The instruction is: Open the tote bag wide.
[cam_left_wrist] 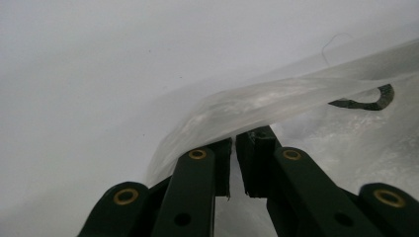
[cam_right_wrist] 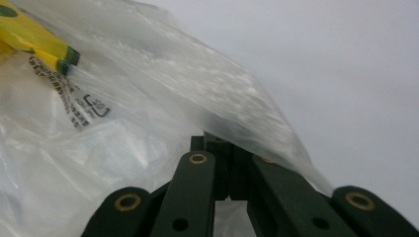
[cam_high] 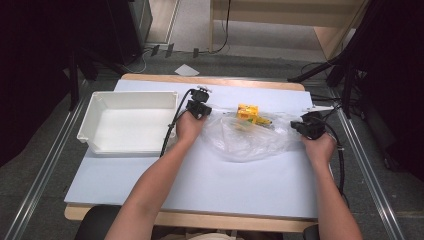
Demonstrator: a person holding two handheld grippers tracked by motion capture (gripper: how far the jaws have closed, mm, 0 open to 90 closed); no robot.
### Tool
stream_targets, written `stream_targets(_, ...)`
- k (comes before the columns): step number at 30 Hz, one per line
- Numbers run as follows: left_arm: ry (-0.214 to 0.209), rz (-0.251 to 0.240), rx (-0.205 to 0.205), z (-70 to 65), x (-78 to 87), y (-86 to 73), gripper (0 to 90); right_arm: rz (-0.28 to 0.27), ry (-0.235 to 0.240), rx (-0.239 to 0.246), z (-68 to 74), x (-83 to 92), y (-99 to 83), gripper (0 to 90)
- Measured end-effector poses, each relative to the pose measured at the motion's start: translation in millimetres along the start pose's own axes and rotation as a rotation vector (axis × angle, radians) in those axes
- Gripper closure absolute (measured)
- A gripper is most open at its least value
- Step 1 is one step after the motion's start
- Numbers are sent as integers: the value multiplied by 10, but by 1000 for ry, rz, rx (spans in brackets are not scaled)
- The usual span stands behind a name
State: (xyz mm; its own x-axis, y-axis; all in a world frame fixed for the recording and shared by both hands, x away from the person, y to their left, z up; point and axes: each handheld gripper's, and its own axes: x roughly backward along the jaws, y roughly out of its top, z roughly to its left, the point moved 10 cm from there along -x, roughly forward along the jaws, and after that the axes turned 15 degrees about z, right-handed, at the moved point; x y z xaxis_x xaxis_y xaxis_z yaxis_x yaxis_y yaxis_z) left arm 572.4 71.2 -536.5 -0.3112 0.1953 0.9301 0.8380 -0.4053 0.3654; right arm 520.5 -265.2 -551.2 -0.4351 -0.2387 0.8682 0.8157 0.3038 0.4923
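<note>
1. Bag: clear plastic, lying crumpled on the table between the two hands, to the right of the bin. It is holding a yellow box near its far edge.
2. Left gripper: pinching the bag's left edge. In the left gripper view the jaws are standing almost together with a thin twisted band of film running across the tips; a narrow slit is showing lower down between the jaws.
3. Right gripper: gripping the bag's right edge. In the right gripper view the jaws are standing fully together, with film draping over and past the tips.
4. Box: sitting inside the bag, well apart from both grippers, its yellow-and-green corner showing through the film.
5. Bin: white, standing just left of the left hand, nothing visible inside it.
6. Work in hand, as judged: taking the bag by two opposite edges, likely for lifting or spreading.
7. Risk, slip: the film is looking slick and thin; a shallow bite at the left tips could be letting it slide out under the box's weight.
8. Risk, tear: pulling the hands apart too hard could be stretching or ripping the film at the pinch points.
9. Risk, spill: tilting the bag toward its open side could be letting the box slide out short of the bin.
</note>
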Motion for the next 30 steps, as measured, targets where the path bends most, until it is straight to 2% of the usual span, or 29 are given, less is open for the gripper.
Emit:
stream_targets(5, 13, 6, 7, 15, -5, 14, 859, 14, -9, -35, -135, 42, -86, 900)
stream_targets(12, 1, 5, 15, 41, -7, 15, 888, 20, -67, -10, -200, 60, -111, 900)
stream_targets(18, 0, 1, 16, 43, -7, 8, 893, -9, -25, -49, -253, 62, -134, 900)
stream_targets(25, -4, -19, 26, 47, -11, 8, 900, -25, -30, -47, -283, 64, -147, 900)
stream_targets(30, 20, -21, 33, 79, -13, 17, 900, -23, -30, -58, -318, 75, -164, 900)
